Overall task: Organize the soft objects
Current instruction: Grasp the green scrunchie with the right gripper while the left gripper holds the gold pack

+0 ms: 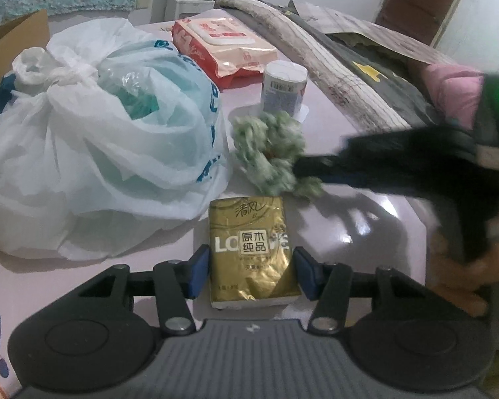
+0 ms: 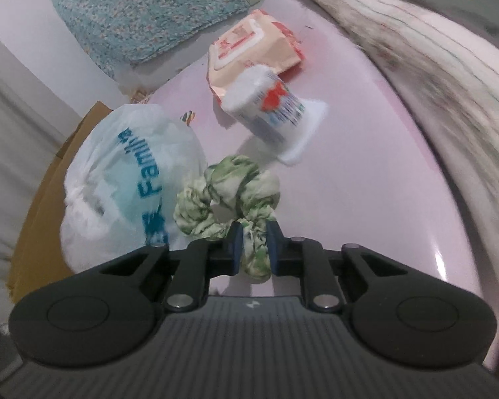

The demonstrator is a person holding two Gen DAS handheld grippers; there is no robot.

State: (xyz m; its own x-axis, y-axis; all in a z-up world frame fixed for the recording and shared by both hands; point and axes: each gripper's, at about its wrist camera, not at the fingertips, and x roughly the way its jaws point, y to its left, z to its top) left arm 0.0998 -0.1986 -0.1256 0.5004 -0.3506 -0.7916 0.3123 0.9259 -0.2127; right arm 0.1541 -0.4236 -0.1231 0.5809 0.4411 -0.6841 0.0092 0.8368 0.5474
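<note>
Green-white scrunchie (image 2: 231,199) pinched in right claw (image 2: 253,249), beside plastic bag (image 2: 126,179) on pink desk (image 2: 366,183). Left claw (image 1: 252,272) spread around gold tissue pack (image 1: 251,252), pads not touching. Tissue roll (image 1: 284,86) and wipes pack (image 1: 223,46) further back.

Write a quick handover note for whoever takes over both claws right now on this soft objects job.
Left claw: fingers on either side of the gold tissue pack, which lies on the pink table.
Right claw: shut on the green scrunchie.
On the table: tied plastic bags, wet wipes pack, wrapped paper roll.
Done: scrunchie gripped.
Left: place the scrunchie and tissue pack; the destination is not visible.
</note>
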